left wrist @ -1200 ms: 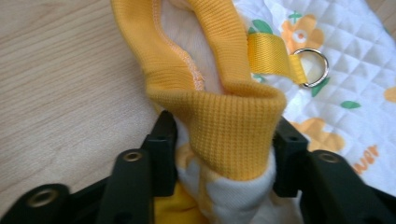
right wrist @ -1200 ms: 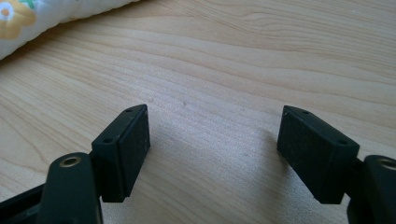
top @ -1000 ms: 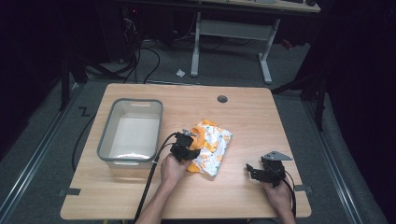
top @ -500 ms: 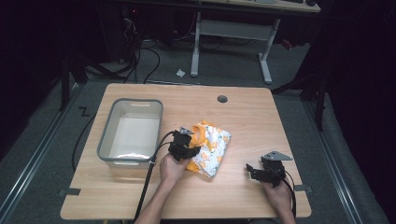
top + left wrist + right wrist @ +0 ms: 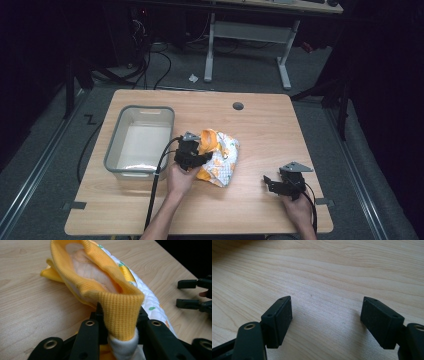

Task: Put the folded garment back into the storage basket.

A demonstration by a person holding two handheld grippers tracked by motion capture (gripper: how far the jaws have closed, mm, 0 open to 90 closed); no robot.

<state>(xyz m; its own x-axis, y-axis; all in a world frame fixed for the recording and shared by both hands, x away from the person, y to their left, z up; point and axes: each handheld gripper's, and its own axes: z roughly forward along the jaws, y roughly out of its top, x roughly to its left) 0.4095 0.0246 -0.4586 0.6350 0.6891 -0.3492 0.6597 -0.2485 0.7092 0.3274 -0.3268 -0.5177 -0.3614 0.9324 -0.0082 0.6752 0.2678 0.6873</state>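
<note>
Left gripper (image 5: 120, 340) pinches the yellow ribbed cuff (image 5: 120, 312) of the quilted garment (image 5: 220, 157), which lies mid-table just right of the grey bin (image 5: 112, 150). Right gripper (image 5: 327, 320) is spread wide, empty, resting low over bare wood table (image 5: 260, 125) near the front right. Risk: the grip takes just a thin fold of stretchy knit, so a lift could let it slip or drag the rest. Fabric is soft, padded, white with orange print; the bin is rigid plastic.
</note>
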